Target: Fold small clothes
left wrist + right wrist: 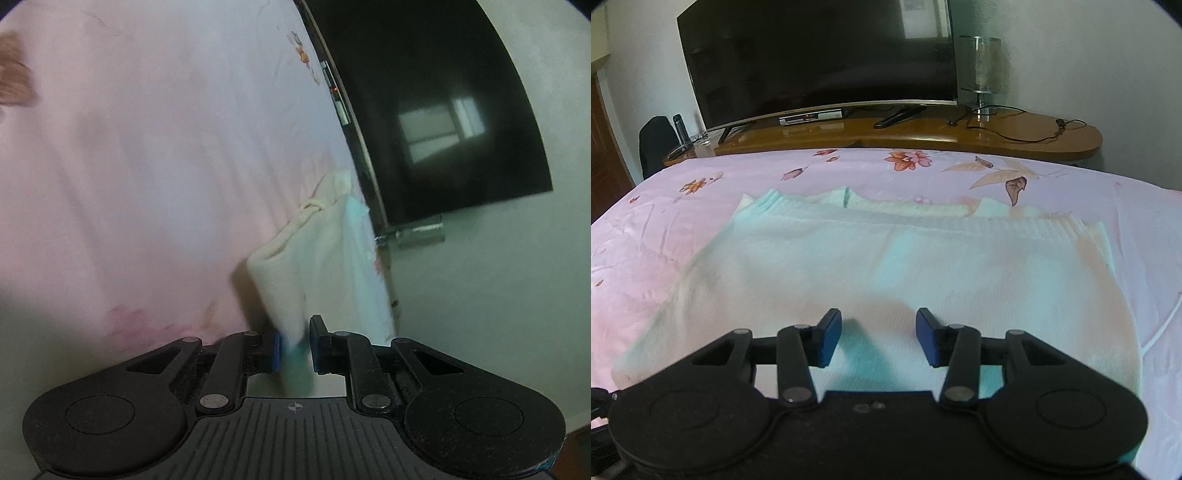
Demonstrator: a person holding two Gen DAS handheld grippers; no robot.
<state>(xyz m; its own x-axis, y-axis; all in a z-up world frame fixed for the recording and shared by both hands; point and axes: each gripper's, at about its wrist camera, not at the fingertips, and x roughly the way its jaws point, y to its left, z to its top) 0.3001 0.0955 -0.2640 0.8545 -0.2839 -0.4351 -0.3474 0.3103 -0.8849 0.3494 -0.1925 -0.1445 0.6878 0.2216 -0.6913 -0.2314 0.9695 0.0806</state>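
Left gripper (295,345) first: its blue-padded fingers (277,349) are drawn close together with a corner of the pale mint-and-cream garment (317,266) pinched between the pads. From that pinch the cloth runs up and away from the fingers as a folded flap, cream on its left, mint on its right, over the pink floral bedsheet (129,166). This view is tilted and a touch blurred, so the bed's edge runs diagonally, with the dark television (424,92) off beyond it.

Over to the right gripper (879,338): its fingers (829,341) stand partly apart, clamping nothing. The garment (868,258) lies spread beneath and ahead of them, flat on the bedsheet (646,229), filling the middle of the view. Whether the tips touch the cloth or sit just above it, I cannot tell; a shadow falls on the fabric in the gap between them. The garment's ribbed far edge lies toward the foot of the bed, with further layers peeking out behind it.

Beyond the bed, the wooden worktop (1015,138) carries the television (820,55) and a glass lamp (982,70).
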